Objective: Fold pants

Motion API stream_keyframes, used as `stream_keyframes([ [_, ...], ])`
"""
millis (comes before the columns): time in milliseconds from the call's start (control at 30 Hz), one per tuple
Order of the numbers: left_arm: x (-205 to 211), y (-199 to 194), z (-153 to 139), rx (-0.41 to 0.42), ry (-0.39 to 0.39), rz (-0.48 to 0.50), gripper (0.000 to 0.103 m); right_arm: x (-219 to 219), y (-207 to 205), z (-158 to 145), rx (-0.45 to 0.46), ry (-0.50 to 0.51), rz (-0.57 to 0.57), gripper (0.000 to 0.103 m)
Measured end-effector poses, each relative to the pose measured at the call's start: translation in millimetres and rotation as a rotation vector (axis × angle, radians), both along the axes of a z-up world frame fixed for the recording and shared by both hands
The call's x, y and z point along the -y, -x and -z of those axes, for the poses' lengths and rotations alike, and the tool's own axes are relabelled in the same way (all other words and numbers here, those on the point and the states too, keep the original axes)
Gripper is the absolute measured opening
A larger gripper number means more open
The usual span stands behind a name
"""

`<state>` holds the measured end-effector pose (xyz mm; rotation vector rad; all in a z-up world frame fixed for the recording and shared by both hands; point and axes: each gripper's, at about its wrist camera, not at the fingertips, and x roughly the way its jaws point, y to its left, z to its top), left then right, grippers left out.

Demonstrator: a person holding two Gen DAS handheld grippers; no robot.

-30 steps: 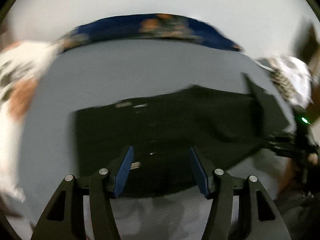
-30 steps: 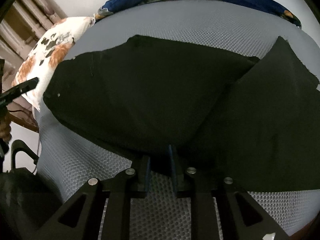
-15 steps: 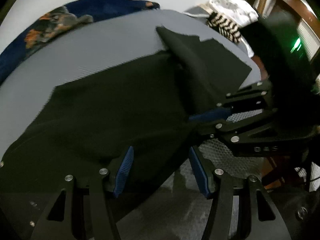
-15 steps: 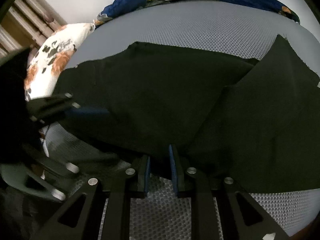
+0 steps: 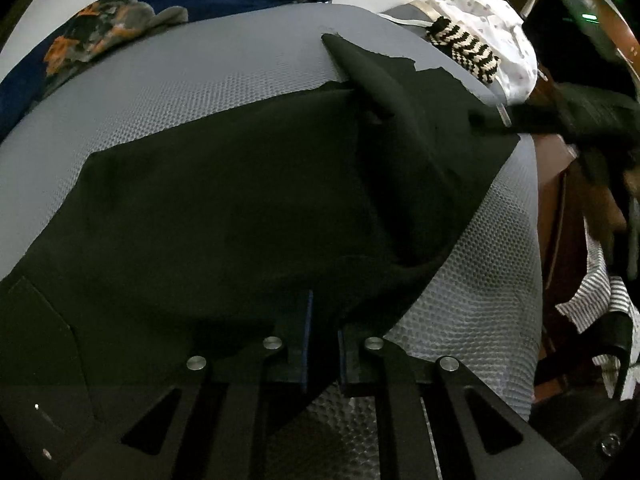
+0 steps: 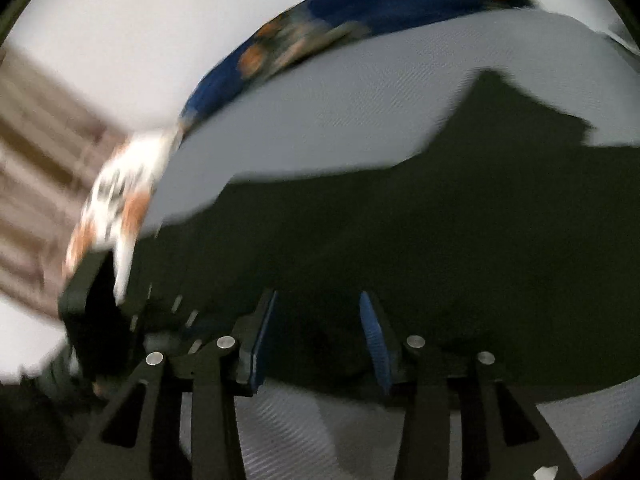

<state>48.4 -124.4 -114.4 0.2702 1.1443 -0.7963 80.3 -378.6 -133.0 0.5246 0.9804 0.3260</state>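
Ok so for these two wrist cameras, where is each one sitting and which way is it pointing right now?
Left wrist: on the left gripper, facing along its shut fingers across the black pants on the grey mattress; only the gripper shows.
Right wrist: on the right gripper, fingers open over the pants, blurred, facing the floral pillow.
Shared: pants, mattress, blue floral bedding.

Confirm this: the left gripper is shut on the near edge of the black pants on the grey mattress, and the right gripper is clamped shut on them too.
Not quite. The right gripper is open: the right wrist view shows its blue pads spread wide over the black pants, gripping nothing. The rest holds: the left gripper is shut on the pants' near edge on the grey mattress.
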Motion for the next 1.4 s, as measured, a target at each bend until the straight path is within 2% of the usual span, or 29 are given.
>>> stream_keyframes([
  [133, -2, -2, 1, -0.020, 0.015, -0.020, 0.010, 79, -25, 20, -0.007, -0.082, 0.236, 0.041],
  [233, -2, -3, 1, -0.026, 0.015, -0.031, 0.010, 119, -41, 30, -0.013, -0.113, 0.332, 0.040],
  [500, 0, -7, 5, -0.055, 0.017, -0.064, 0.010, 156, -77, 51, -0.059, -0.135, 0.412, 0.036],
  [600, 1, -8, 6, -0.061, 0.015, -0.067, 0.010, 159, -84, 56, -0.066, -0.149, 0.424, 0.028],
  [733, 1, -10, 7, -0.068, 0.010, -0.070, 0.010, 162, -92, 59, -0.088, -0.158, 0.423, 0.011],
  [833, 2, -10, 8, -0.066, 0.009, -0.069, 0.010, 160, -91, 46, -0.048, -0.121, 0.424, 0.005],
  [933, 2, -11, 8, -0.063, 0.007, -0.065, 0.010, 160, -76, 20, 0.019, -0.048, 0.444, 0.004],
  [1100, 2, -13, 11, -0.066, 0.016, -0.056, 0.010, 175, -21, -3, 0.030, 0.111, 0.553, 0.003],
  [1167, -2, -14, 12, -0.071, 0.024, -0.056, 0.011, 182, 8, -1, 0.007, 0.173, 0.598, 0.003],
  [1267, -3, -15, 14, -0.073, 0.029, -0.042, 0.012, 193, 48, 19, -0.066, 0.186, 0.661, 0.003],
  [1400, -2, -14, 15, -0.064, 0.027, -0.025, 0.013, 199, 80, 41, -0.121, 0.165, 0.717, 0.003],
])
